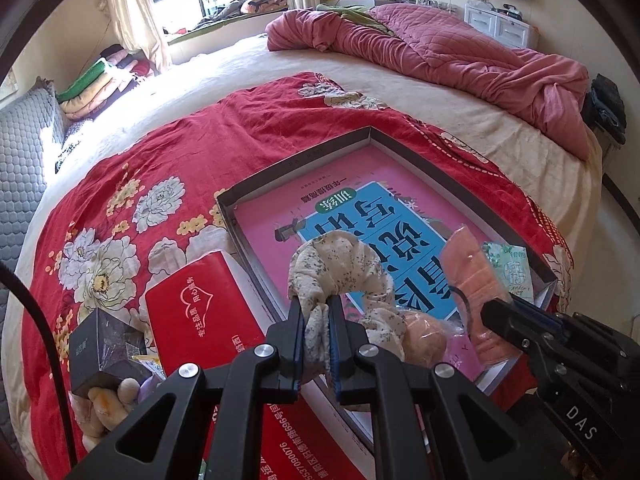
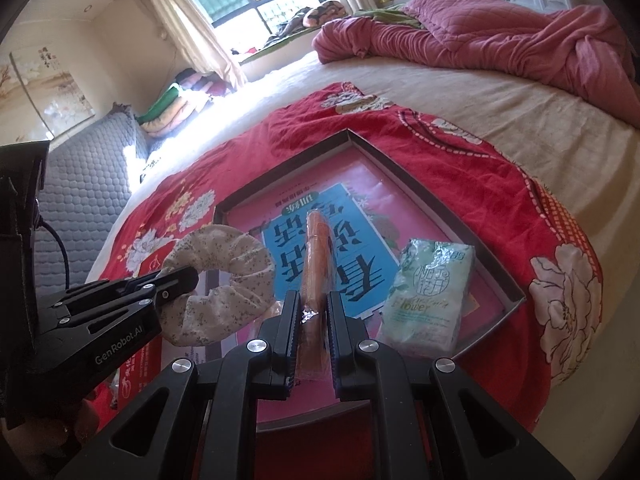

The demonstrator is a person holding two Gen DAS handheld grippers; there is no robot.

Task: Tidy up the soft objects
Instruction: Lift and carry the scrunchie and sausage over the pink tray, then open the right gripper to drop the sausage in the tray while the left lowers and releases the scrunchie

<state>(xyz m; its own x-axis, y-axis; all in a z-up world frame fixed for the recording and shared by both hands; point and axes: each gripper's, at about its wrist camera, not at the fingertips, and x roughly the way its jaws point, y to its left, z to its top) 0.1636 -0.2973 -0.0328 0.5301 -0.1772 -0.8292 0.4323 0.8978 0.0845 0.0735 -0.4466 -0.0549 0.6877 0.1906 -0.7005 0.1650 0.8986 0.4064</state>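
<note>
My left gripper (image 1: 315, 301) is shut on a cream floral fabric ring (image 1: 340, 264), which hangs just above the near left part of a shallow grey tray (image 1: 372, 133). The right wrist view shows the same ring (image 2: 224, 276) held by the left gripper (image 2: 187, 279). My right gripper (image 2: 313, 297) is shut on a long orange cloth in clear wrap (image 2: 316, 248), which points out over the tray (image 2: 440, 208). From the left wrist view, the orange cloth (image 1: 466, 268) and right gripper (image 1: 491, 313) are at the right. A pink and blue book (image 1: 360, 208) lines the tray.
A green tissue pack (image 2: 430, 296) lies in the tray's right part, a peach round soft thing (image 1: 426, 336) at its near edge. Left of the tray lie a red box (image 1: 200, 308), a black box (image 1: 106, 352) and a plush toy (image 1: 108, 400). A pink quilt (image 1: 460, 48) lies at the bed's far side.
</note>
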